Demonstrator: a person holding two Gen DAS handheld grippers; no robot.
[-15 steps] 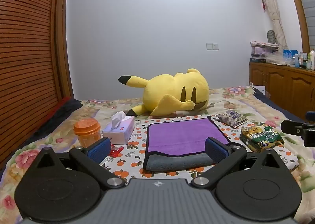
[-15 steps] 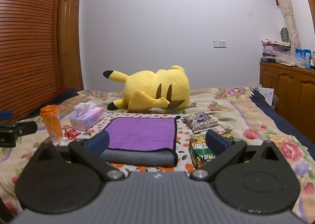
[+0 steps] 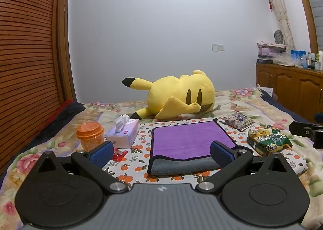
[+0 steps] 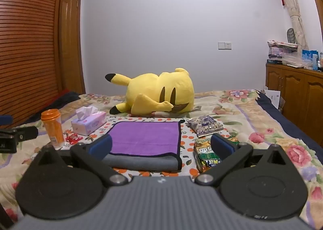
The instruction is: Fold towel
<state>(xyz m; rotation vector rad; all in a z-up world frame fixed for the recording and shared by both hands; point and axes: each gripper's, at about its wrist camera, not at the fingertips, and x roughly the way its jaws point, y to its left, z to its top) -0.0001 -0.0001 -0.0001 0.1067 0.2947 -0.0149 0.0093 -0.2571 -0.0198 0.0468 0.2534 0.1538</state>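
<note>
A purple towel [image 3: 189, 139] with a dark border and a grey underside lies folded flat on the orange-print cloth, its grey fold edge nearest me. It also shows in the right wrist view [image 4: 145, 139]. My left gripper [image 3: 161, 154] is open and empty, held just short of the towel's near edge. My right gripper [image 4: 161, 147] is open and empty, near the towel's near right corner. Each gripper's tip shows at the edge of the other's view.
A yellow plush toy [image 3: 177, 96] lies behind the towel. An orange-lidded jar [image 3: 89, 136], a tissue box [image 3: 123, 134] and a red wrapper [image 3: 119, 153] are on the left. Two snack packets [image 3: 268, 140] [image 3: 238, 120] lie on the right. Wooden cabinets [image 3: 292, 86] stand at far right.
</note>
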